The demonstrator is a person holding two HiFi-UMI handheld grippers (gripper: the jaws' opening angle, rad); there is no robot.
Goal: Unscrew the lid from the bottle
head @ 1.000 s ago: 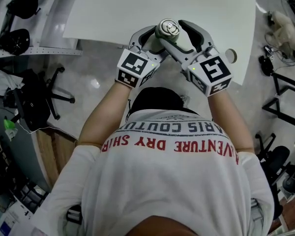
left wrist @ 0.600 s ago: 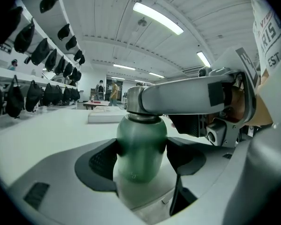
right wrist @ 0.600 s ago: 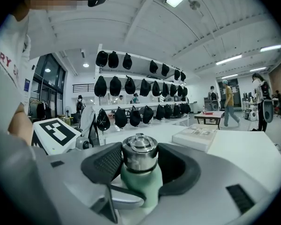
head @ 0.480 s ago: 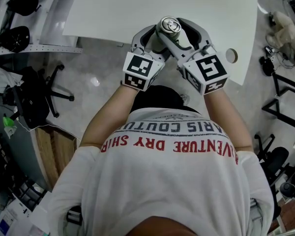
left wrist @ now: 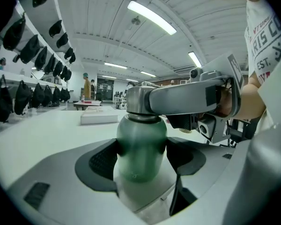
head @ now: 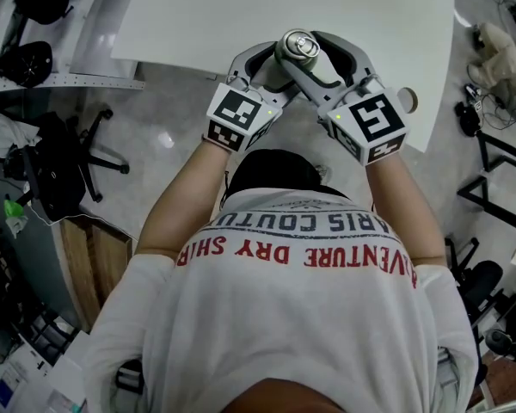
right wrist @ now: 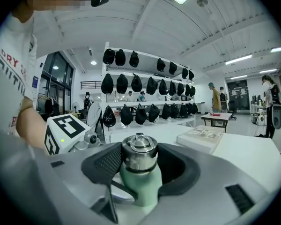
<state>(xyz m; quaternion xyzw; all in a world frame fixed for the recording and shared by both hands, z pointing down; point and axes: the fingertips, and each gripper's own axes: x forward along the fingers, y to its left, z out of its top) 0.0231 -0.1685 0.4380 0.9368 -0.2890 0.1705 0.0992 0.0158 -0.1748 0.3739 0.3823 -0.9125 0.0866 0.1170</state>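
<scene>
Green metal bottle (left wrist: 141, 146) is held upright at the near edge of the white table (head: 181, 15), clamped round its body by the left gripper (left wrist: 143, 159); whether it rests on the table I cannot tell; the right gripper (right wrist: 140, 162) has just been closing, and its pads press the steel lid (right wrist: 139, 150) from both sides; I judge a fresh grip is taken and a twist can begin; the lid is not yet off; a flat box (right wrist: 206, 136) lies well apart on the table; dark caps (right wrist: 140, 86) hang on a far rack; nothing blocks the turn except the two grippers crowding each other.
</scene>
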